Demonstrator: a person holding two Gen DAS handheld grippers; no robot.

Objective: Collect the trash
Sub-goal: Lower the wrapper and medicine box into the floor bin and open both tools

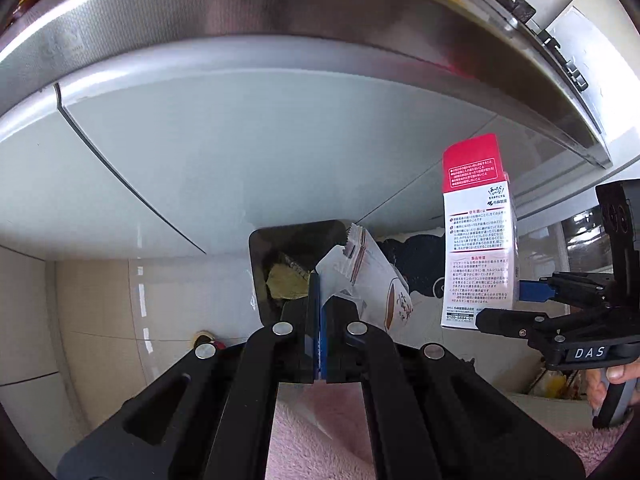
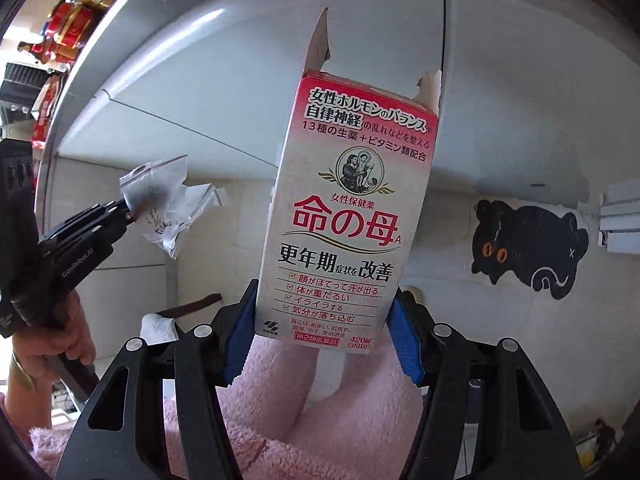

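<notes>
Cardboard first: your right gripper (image 2: pixel 320 316) has its jaws clamped on the lower end of the opened medicine box (image 2: pixel 344 216), torn flaps pointing away from you. Your left gripper (image 1: pixel 320 308) has its jaws clenched tight on a crumpled wrapper (image 1: pixel 368 276), foil inside, printing on the outside.

Landmark: the dark bin (image 1: pixel 288 264) on the floor at the foot of the pale cabinet (image 1: pixel 200 152).
- Wrapper: just above the bin's opening, at its right-hand side as the left wrist view shows it.
- Box: further right of the bin and not over it, in front of the cat-shaped mat (image 2: pixel 528 248).
- Inside the bin: something yellowish already lies there.

Progress, as a judgement: both pieces are picked up, neither is dropped yet. You have the wrapper nearly placed; letting go looks like the next step. The box needs carrying across to the bin's opening. Whether more trash waits elsewhere, these views do not show.
</notes>
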